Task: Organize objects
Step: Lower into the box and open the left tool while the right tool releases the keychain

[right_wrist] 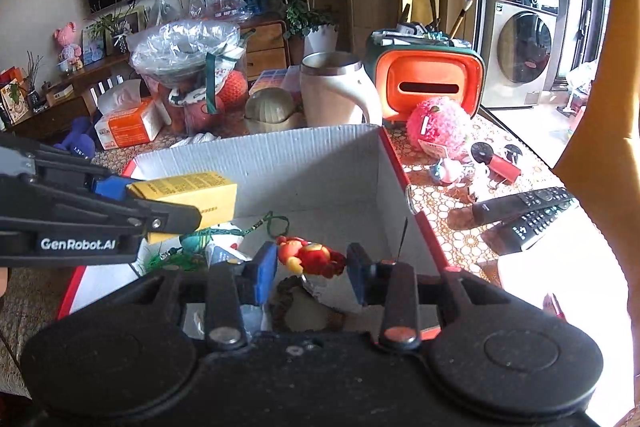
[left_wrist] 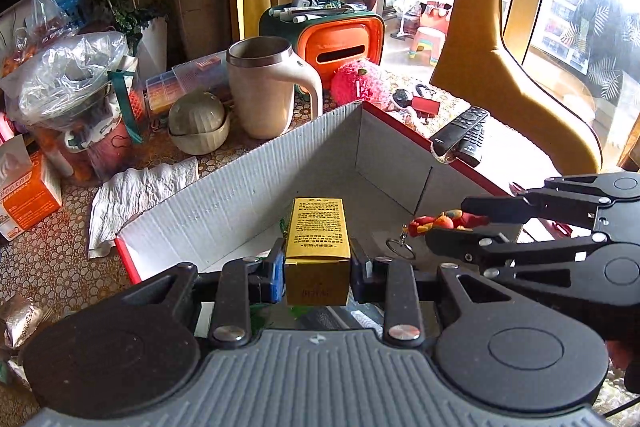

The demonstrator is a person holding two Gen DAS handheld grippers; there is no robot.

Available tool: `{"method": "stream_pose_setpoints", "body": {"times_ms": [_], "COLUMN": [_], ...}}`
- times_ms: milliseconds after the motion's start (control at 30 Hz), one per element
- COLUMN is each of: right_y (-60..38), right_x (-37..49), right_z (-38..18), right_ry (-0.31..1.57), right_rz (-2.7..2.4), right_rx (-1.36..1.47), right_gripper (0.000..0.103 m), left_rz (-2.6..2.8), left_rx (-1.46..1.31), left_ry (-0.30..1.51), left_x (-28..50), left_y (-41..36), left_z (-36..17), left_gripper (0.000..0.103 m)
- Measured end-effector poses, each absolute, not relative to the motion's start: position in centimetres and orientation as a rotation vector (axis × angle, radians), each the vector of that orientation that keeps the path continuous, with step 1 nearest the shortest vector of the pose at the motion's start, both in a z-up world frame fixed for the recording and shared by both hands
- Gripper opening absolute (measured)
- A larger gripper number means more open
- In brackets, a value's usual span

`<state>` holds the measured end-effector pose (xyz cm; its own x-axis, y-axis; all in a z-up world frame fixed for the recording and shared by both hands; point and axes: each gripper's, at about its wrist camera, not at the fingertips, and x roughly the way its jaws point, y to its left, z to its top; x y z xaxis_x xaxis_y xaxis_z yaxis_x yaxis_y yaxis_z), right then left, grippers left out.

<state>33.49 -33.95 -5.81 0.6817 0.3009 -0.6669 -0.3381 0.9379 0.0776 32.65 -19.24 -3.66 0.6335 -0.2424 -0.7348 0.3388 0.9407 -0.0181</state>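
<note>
My left gripper (left_wrist: 318, 267) is shut on a gold box (left_wrist: 318, 233) and holds it over the open cardboard box (left_wrist: 248, 187) with red edges. The gold box also shows in the right wrist view (right_wrist: 192, 193). My right gripper (right_wrist: 312, 269) is open over the same cardboard box (right_wrist: 320, 163); a small red toy figure (right_wrist: 310, 259) with a key ring sits between its fingers, loose from the pads. In the left wrist view the right gripper (left_wrist: 452, 223) comes in from the right with the figure (left_wrist: 438, 223) at its tips. Green string and small items lie on the box floor.
Behind the box stand a cream mug (left_wrist: 268, 87), a round lidded bowl (left_wrist: 198, 123), an orange-and-green holder with brushes (left_wrist: 340, 35), a pink plush ball (left_wrist: 358, 83), bagged goods (left_wrist: 76, 95) and a tissue box (left_wrist: 28, 195). Two remotes (right_wrist: 528, 211) lie right of the box.
</note>
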Motion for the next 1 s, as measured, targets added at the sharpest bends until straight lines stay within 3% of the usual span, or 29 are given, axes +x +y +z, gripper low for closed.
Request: {"method": "stream_pose_setpoints", "body": {"times_ms": [767, 1000], "right_y": [-31.7, -31.7], "right_x": [36.7, 36.7], "right_z": [-10.1, -10.3], "right_ry": [0.902, 0.918], "right_rz": [0.401, 0.405], "right_rx": [-0.222, -0.221], "right_gripper": [0.037, 0.039], "left_rz": [-0.309, -0.309], "left_rx": [0.175, 0.182], "left_ry": [1.082, 1.078], "left_x": [40.6, 40.7], "left_y": [-22.7, -22.8], "left_z": [-11.0, -10.9], "left_gripper": [0.03, 0.03]}}
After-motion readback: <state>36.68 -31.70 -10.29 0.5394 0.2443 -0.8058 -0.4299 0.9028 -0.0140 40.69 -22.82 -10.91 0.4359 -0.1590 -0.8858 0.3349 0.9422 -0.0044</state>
